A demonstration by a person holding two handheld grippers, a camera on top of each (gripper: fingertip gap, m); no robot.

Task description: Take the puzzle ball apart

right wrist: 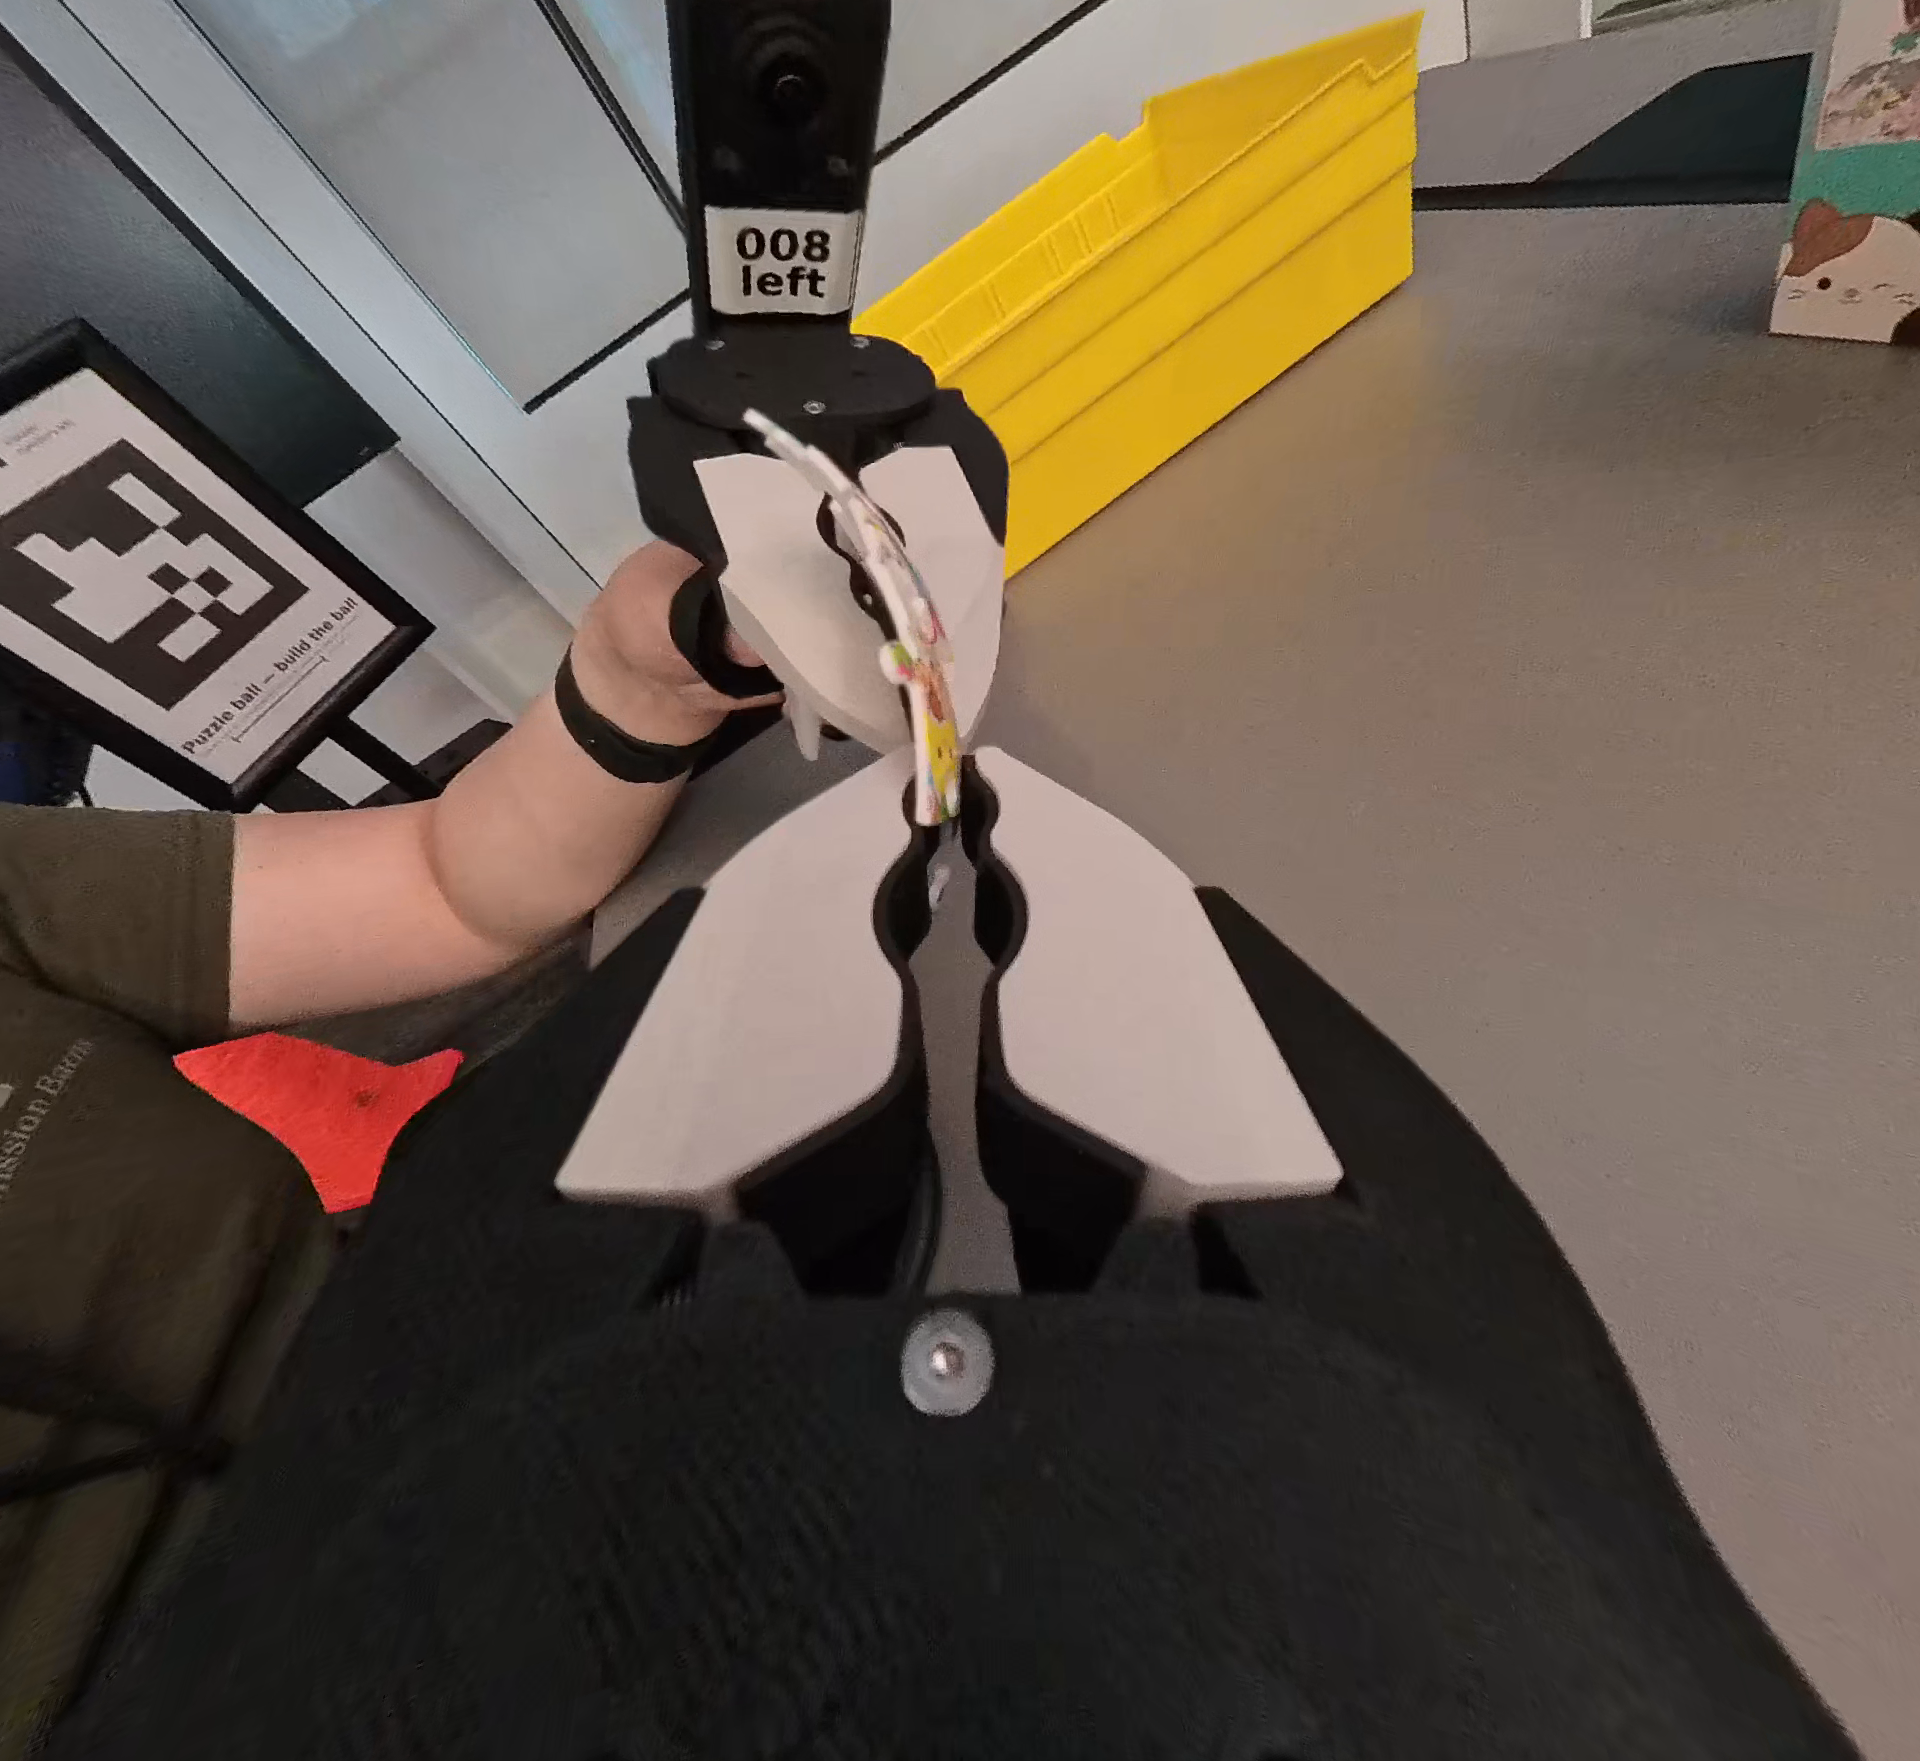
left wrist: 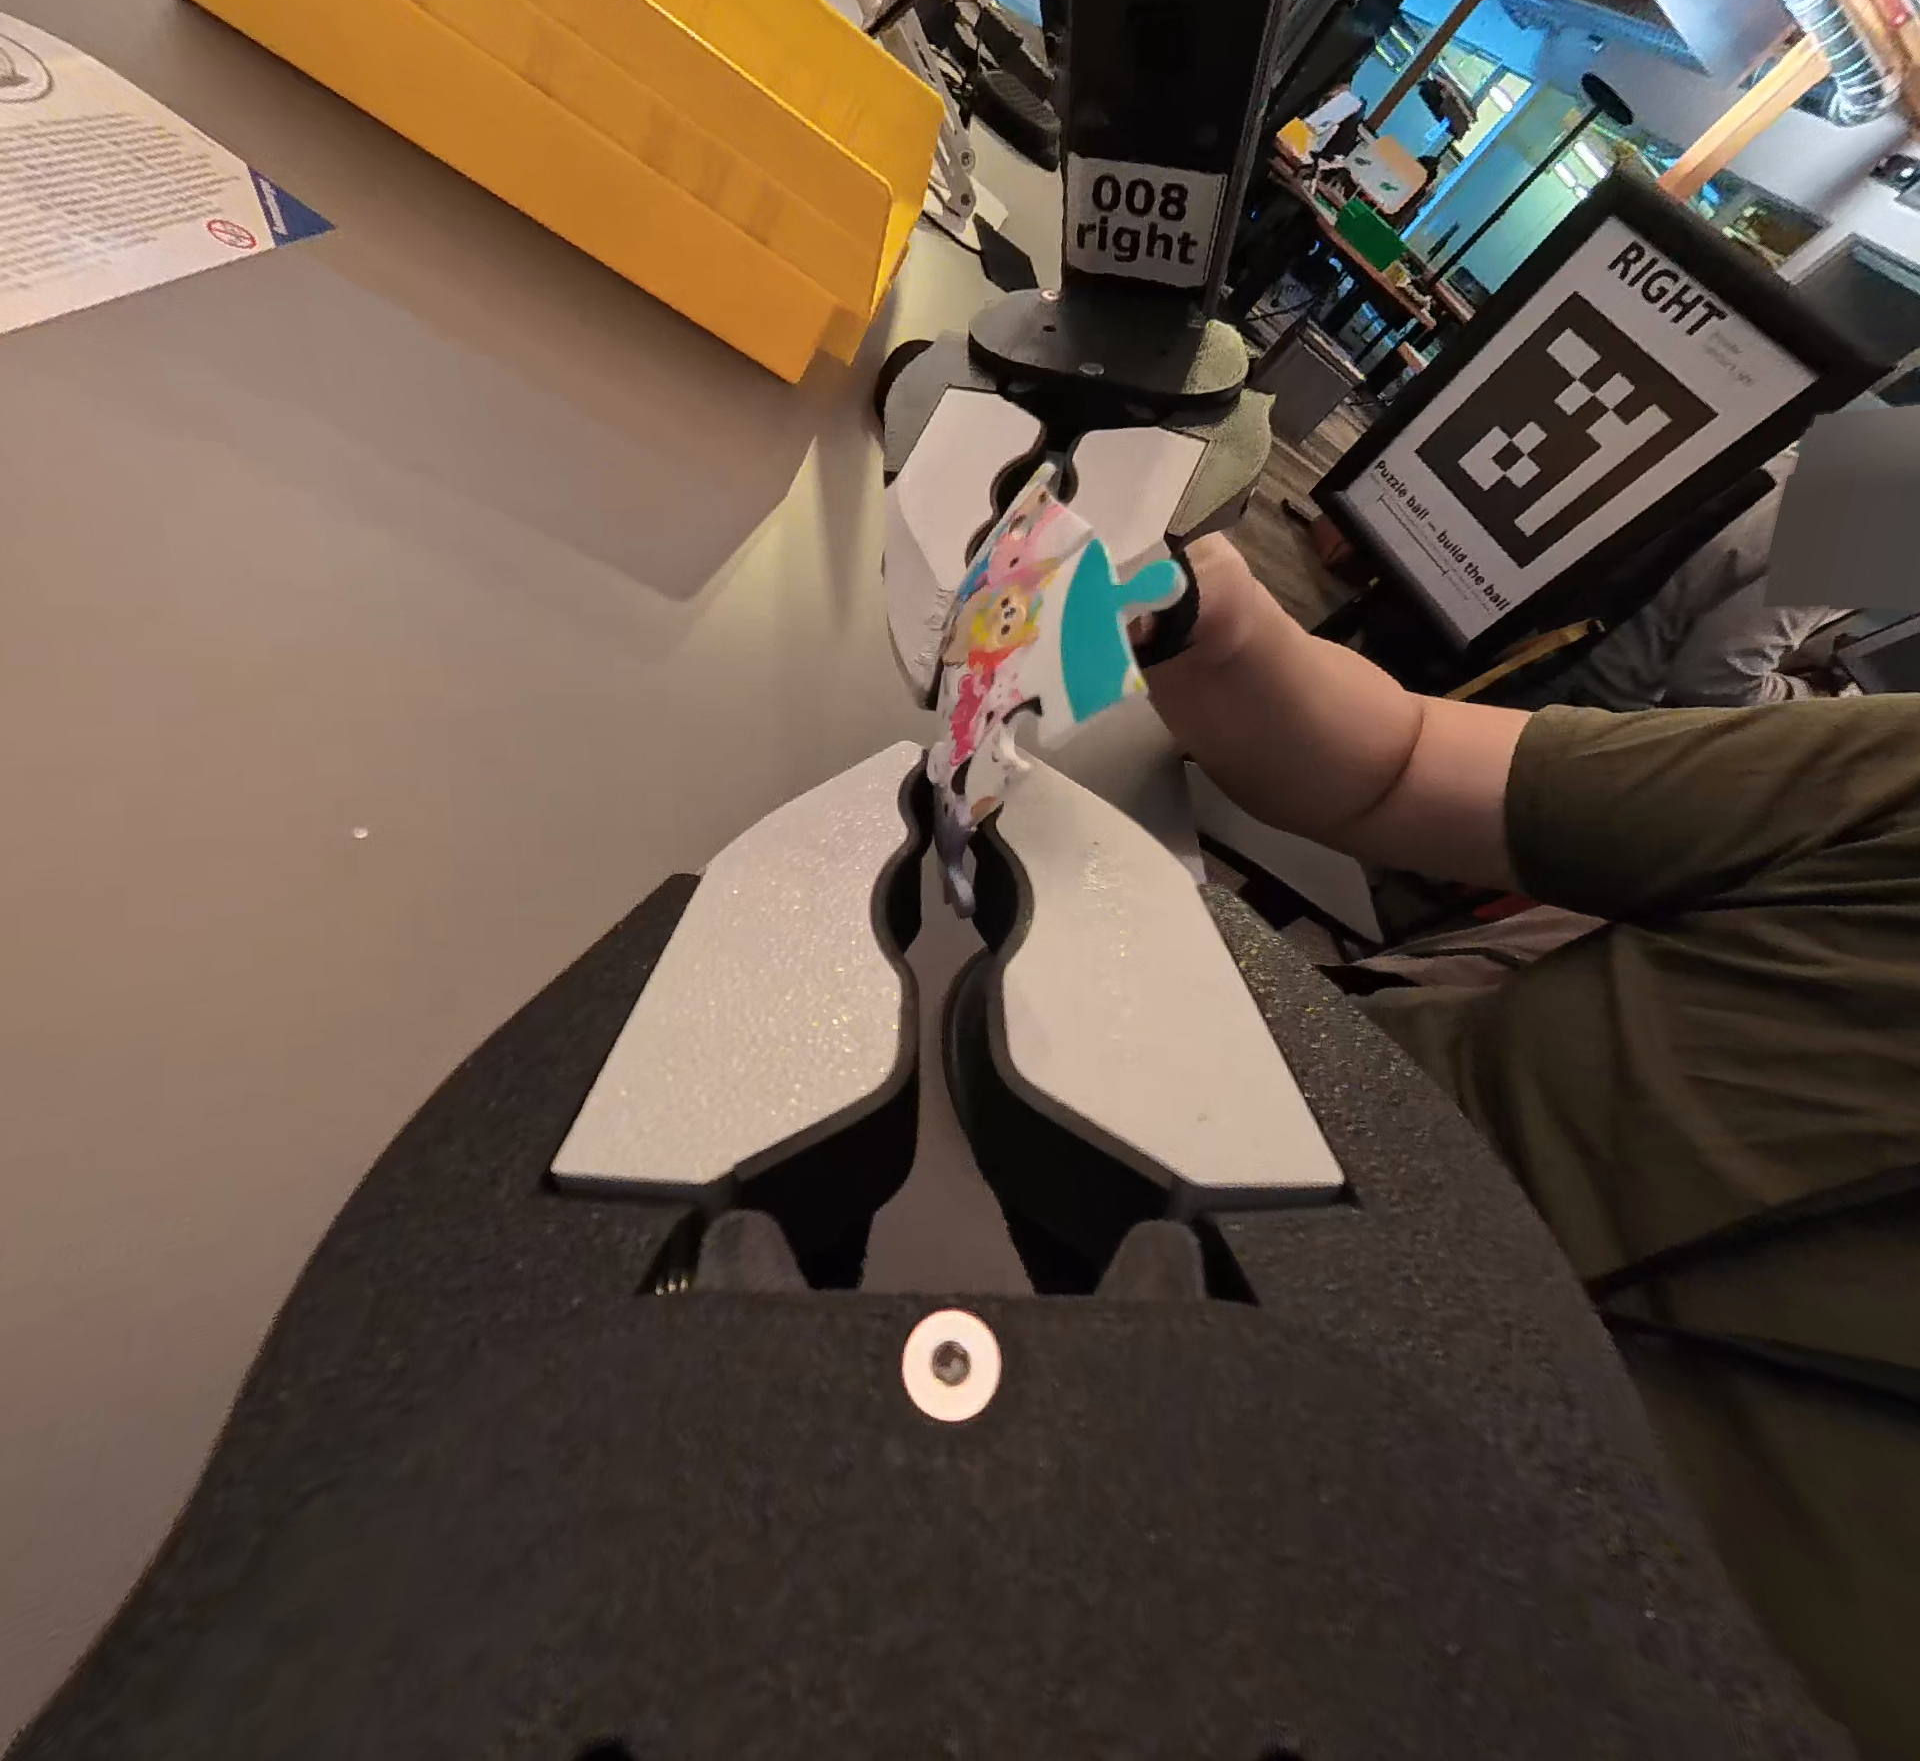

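An open workshop-like lab: marker sign (left wrist: 1558, 433), yellow bins (left wrist: 582, 101), exposed ducting (left wrist: 1839, 59), cluttered benches (left wrist: 1351, 184).

A grey table (left wrist: 364, 631) fills the near ground, with a yellow plastic bin (left wrist: 582, 80) as the landmark upon it. Left of the bin lies a printed paper sheet (left wrist: 94, 163). Right of the bin, off the table's edge, a black-framed sign with a square marker (left wrist: 1558, 433) stands on a stand. Beyond it, an open workroom with wooden beams (left wrist: 1756, 90) and cluttered desks (left wrist: 1361, 205). In the right wrist view, glass wall panels (right wrist: 343, 49) rise behind the bin, and a patterned cardboard box (right wrist: 1860, 153) stands to its right.
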